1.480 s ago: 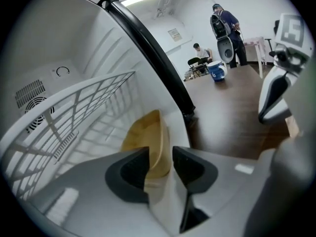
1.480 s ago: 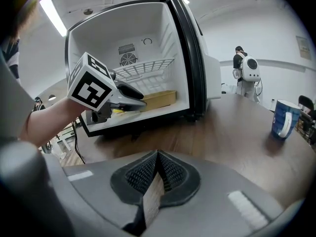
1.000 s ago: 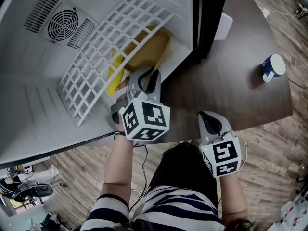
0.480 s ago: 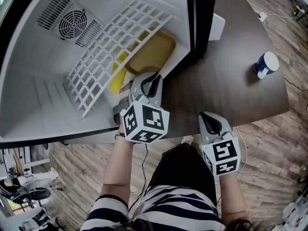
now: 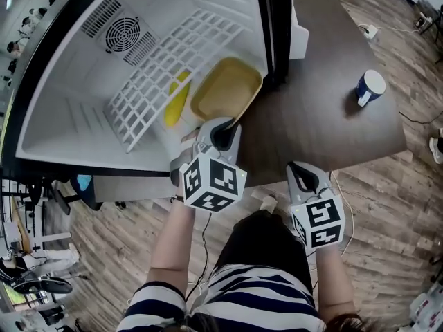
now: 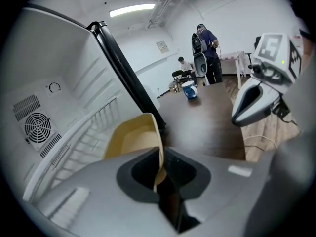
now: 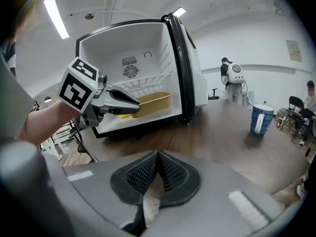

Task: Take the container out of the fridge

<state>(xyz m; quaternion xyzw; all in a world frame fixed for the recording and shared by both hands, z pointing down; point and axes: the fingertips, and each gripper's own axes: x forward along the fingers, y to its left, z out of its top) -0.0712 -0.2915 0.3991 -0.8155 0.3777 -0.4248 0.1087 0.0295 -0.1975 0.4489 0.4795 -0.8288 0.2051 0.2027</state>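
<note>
A: was the container (image 5: 225,88) out by then?
B: nope; left gripper (image 5: 223,128) fingers pinched its near rim; the rest lay ahead of them inside the fridge (image 5: 73,126); right gripper (image 5: 303,175) fingers were pressed together, empty.

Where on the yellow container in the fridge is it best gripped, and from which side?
Probably its thin near rim, from the open front of the fridge: the yellow container is a shallow open tray with a wire shelf just above it, so only that edge faces out. The left gripper is shut on that rim.
</note>
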